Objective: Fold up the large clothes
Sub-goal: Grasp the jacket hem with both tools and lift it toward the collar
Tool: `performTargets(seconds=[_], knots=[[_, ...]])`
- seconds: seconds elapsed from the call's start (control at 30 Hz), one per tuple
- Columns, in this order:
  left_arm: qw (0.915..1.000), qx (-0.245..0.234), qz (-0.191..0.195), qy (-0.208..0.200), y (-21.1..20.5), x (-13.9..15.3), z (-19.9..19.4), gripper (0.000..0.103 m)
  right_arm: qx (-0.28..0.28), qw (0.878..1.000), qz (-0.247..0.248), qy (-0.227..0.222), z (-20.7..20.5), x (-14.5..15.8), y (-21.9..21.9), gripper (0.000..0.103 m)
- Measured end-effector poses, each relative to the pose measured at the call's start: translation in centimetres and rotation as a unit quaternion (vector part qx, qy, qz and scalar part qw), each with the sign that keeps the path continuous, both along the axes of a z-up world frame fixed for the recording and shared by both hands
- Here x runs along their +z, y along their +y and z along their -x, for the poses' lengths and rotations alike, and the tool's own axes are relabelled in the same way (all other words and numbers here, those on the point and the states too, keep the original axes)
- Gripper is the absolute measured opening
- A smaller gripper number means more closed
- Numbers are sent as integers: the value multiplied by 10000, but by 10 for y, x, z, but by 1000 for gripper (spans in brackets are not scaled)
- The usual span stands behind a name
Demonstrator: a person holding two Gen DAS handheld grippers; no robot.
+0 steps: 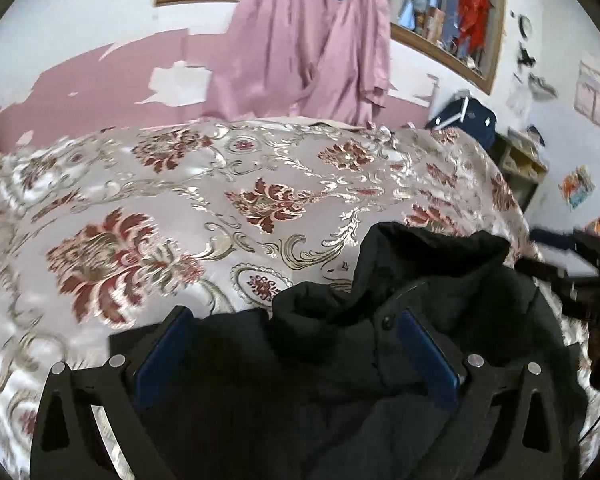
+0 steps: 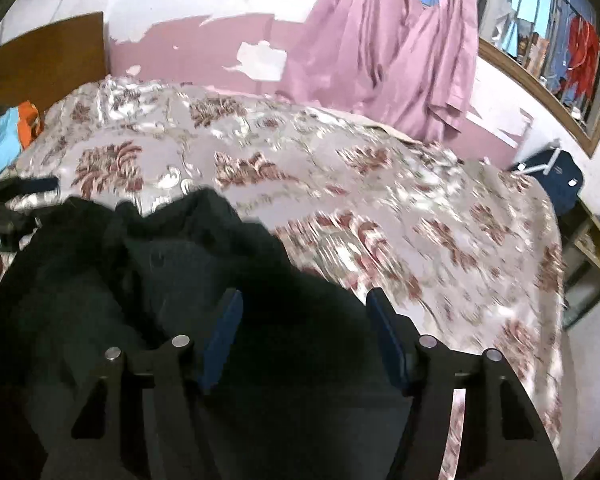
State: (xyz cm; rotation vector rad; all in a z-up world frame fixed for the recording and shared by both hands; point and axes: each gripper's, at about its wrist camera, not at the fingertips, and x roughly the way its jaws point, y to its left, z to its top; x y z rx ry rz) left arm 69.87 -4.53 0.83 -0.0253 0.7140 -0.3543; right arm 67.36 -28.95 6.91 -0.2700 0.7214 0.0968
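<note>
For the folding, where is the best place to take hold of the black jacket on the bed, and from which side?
Probably grip the black jacket at its two near outer edges, coming from above at the near side of the bed. The collar bunches up at the far end, so the flatter fabric under the left gripper and the right gripper should pinch more cleanly.

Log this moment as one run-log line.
black jacket on floral bedspread | left tool open over jacket | right tool open over jacket
</note>
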Motion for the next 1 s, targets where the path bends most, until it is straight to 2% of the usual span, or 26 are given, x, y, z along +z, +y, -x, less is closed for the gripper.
performTargets(seconds=[0.07,0.1,0.17,0.2,0.23,0.27,0.3,0.33,0.37,0.4,0.43,0.57,0.67,0.77,0.83,0.93,1.0], knots=[[9994,-47,-317,87,-11,-15,-11,101,9,9999,-130,-75,-13,-8,6,59],[9993,-46,-347,142,-13,-18,-15,101,-7,9999,-155,-42,-18,-12,7,59],[9991,9,-132,394,-15,-26,-28,100,-71,9996,-281,-6,-28,-20,9,59],[9990,38,45,447,-13,-27,-32,99,-77,9992,-368,-100,-27,-21,8,49],[9982,130,292,509,-9,-29,-36,95,-92,9988,-430,-201,-26,-21,7,29],[9969,242,511,552,-5,-30,-38,84,-139,9987,-432,-251,-27,-22,7,22],[9946,366,730,645,0,-32,-42,77,-148,9985,-452,-286,-27,-23,7,14],[9916,424,932,785,4,-35,-47,56,-109,9981,-487,-351,-23,-24,8,10],[9886,478,1091,918,8,-37,-49,24,-80,9981,-479,-384,-20,-23,7,8],[9871,532,1119,1013,10,-40,-51,12,-42,9981,-428,-434,-15,-23,8,7],[9861,629,1085,1086,12,-43,-52,11,-8,9980,-395,-490,-8,-22,8,6],[9819,319,1548,1047,29,-41,-26,9,106,9980,-332,-534,24,-18,0,5],[9828,59,1490,1087,36,-47,0,8,333,9981,-132,-505,51,-17,-5,4],[9859,8,1156,1207,33,-60,10,7,503,9978,281,-330,66,-31,-4,4],[9855,16,1126,1269,34,-66,12,7,463,9986,228,-139,65,-42,-9,4],[9829,-45,1282,1324,36,-71,12,7,361,9991,156,173,56,-62,-17,4],[9815,-115,1352,1352,40,-70,14,7,359,9991,90,229,57,-68,-20,4]])
